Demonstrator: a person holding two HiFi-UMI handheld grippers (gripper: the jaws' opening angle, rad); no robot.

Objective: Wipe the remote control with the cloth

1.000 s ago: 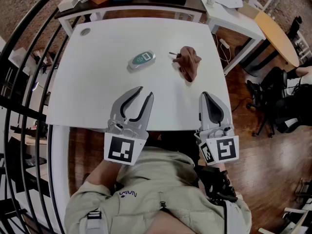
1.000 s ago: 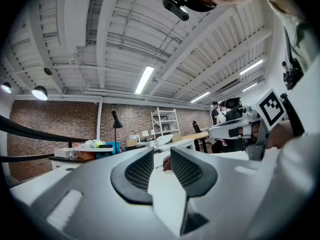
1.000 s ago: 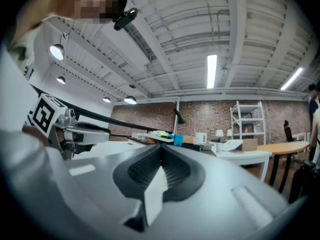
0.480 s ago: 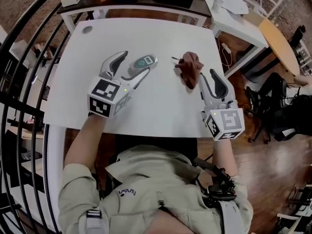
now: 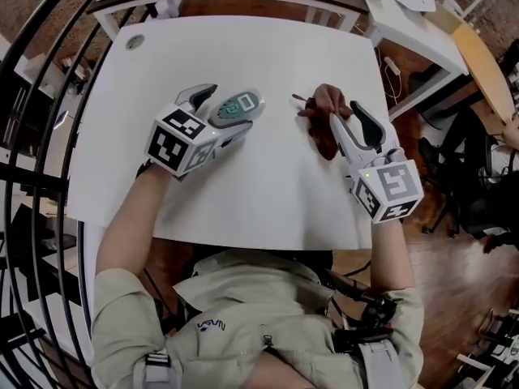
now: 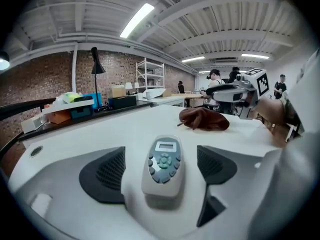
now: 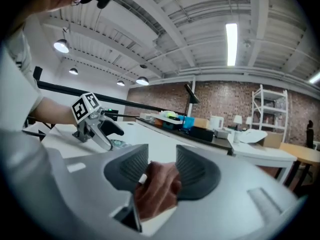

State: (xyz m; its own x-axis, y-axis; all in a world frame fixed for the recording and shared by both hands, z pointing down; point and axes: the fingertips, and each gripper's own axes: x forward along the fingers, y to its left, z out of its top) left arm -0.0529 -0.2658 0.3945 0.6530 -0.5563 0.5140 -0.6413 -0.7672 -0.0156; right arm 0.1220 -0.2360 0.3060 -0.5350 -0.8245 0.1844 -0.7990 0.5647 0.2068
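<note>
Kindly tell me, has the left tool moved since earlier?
Yes: left tool went from the table edge to the remote control, its jaws just opening around it.

Remote control (image 6: 162, 164) between left gripper (image 6: 160, 171) jaws, just opening: smooth pale plastic. Cloth (image 7: 156, 188) between right gripper (image 7: 162, 171) jaws, just opening: brown creased fabric. Pads (image 6: 106, 174): dark, ribbed, matt.
</note>
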